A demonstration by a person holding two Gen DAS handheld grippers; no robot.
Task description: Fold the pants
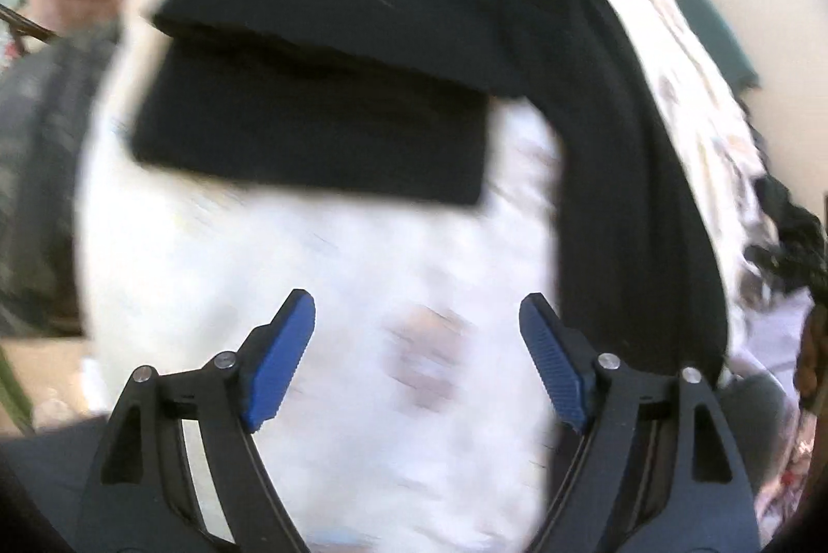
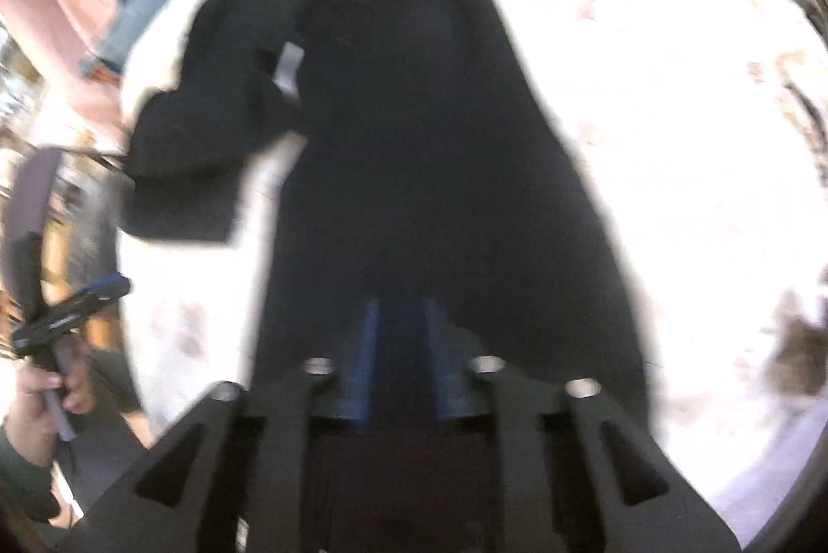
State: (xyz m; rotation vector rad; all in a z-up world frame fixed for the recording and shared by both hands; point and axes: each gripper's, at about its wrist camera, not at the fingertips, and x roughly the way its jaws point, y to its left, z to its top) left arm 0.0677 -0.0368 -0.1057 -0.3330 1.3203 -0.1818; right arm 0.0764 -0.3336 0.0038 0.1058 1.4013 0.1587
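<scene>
Black pants (image 1: 331,51) lie on a white patterned sheet (image 1: 362,273) covering the surface; whether bed or desk cannot be told. One leg is folded across at the far left, the other runs along the right toward the near edge. Left gripper (image 1: 416,359): jaws released, spread wide, nothing between them, over bare sheet just left of the near leg. Right gripper (image 2: 401,348): jaws partly apart above dark cloth; blur prevents telling whether they grasp it. A hand (image 2: 39,398) at the left edge holds the other tool
</scene>
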